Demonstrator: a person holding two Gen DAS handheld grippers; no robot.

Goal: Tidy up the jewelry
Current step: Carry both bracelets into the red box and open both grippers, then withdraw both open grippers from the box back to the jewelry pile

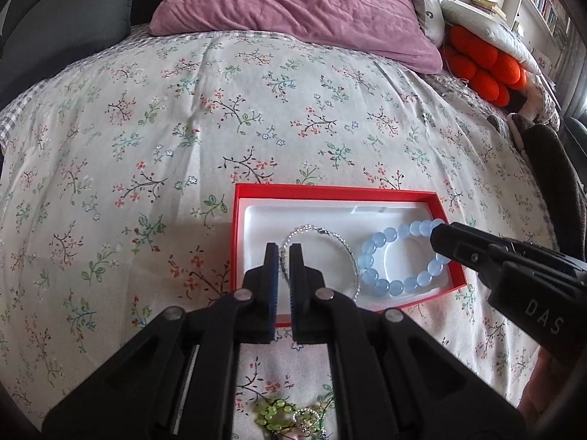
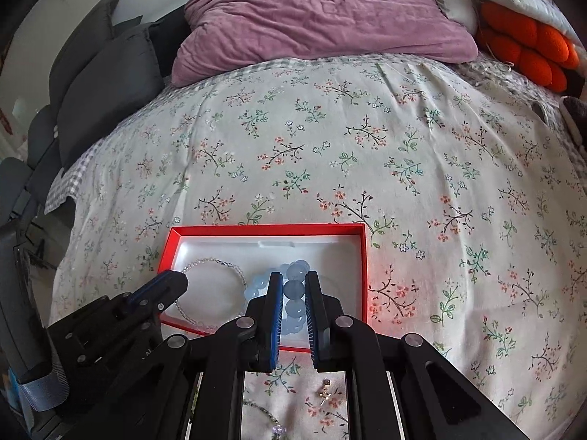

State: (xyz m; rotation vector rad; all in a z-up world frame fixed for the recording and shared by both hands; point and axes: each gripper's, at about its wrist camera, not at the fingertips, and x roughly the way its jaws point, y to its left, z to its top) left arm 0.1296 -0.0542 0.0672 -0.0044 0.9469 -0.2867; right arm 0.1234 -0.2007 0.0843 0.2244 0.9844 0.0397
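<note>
A red box (image 1: pixel 330 190) with a white liner lies on the floral bedspread; it also shows in the right wrist view (image 2: pixel 264 230). Inside lie a silver chain bracelet (image 1: pixel 345 247) (image 2: pixel 216 262) and a pale blue bead bracelet (image 1: pixel 400 256) (image 2: pixel 293 289). My left gripper (image 1: pixel 283 249) is over the box's left side, its jaws narrowly apart around the silver chain's left edge. My right gripper (image 2: pixel 293 277) is over the box's right side, jaws slightly apart with the blue beads between them. It shows in the left wrist view (image 1: pixel 440 238) at the beads.
A green bead piece and a silver trinket (image 1: pixel 282 414) lie on the bedspread below the box. A small gold earring (image 2: pixel 324 390) and a thin chain with a purple stone (image 2: pixel 269 420) lie near the front. A mauve pillow (image 1: pixel 293 7) and an orange cushion (image 1: pixel 484 62) are at the back.
</note>
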